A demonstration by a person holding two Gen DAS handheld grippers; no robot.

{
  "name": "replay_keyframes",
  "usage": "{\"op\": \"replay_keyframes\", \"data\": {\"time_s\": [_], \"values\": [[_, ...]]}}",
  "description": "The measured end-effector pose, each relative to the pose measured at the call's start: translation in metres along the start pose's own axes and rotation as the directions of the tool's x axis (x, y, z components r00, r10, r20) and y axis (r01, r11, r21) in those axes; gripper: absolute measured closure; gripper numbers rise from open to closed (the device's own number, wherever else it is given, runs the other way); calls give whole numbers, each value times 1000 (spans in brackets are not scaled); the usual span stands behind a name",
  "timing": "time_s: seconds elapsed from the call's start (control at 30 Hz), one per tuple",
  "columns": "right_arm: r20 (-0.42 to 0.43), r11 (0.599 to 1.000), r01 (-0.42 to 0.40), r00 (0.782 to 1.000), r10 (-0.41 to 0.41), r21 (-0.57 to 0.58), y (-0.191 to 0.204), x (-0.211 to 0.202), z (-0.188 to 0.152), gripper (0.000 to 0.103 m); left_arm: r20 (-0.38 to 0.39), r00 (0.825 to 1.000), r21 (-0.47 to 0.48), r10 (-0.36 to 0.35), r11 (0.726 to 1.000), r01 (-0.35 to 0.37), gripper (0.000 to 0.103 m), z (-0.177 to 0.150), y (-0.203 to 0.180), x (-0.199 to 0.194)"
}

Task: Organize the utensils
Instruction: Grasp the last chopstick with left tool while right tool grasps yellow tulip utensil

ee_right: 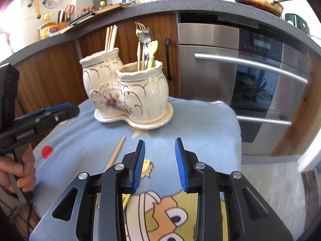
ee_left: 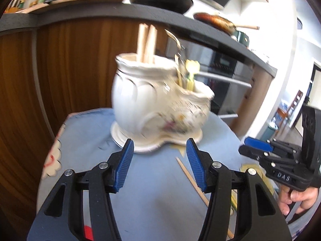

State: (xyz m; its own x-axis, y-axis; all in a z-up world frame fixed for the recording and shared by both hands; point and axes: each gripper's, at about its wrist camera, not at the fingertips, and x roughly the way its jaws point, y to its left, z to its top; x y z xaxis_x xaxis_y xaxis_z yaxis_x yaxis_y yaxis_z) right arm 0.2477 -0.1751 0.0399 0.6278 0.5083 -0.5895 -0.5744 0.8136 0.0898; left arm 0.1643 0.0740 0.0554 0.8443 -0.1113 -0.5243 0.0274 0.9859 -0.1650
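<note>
Loose chopstick flat on the blue cloth, left-of-centre on the worktop, near the ceramic holder at the far edge.
Light, stiff, thin, likely slippery; best pinched mid-shaft. Left tool and right tool both wide, empty.

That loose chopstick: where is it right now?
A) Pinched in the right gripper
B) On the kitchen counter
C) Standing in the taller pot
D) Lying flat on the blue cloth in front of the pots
D: the chopstick lies flat on the blue cloth in front of the pots, and the right gripper is open and empty.
</note>
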Motion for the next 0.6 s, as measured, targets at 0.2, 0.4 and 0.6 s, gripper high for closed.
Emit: {"op": "replay_keyframes", "data": {"time_s": [0.2, 0.4, 0.6], "values": [[-16, 1000, -1, 1000, 2, 13, -5, -5, -8, 66, -79, 997, 48, -17, 999, 21, 48, -18, -26, 15], [-24, 1000, 3, 1000, -2, 23, -9, -10, -14, 64, -167, 986, 95, -12, 995, 28, 48, -37, -47, 31], [-30, 999, 2, 1000, -1, 44, -15, -14, -21, 63, -251, 968, 156, -4, 987, 44, 50, -45, -64, 43]]}}
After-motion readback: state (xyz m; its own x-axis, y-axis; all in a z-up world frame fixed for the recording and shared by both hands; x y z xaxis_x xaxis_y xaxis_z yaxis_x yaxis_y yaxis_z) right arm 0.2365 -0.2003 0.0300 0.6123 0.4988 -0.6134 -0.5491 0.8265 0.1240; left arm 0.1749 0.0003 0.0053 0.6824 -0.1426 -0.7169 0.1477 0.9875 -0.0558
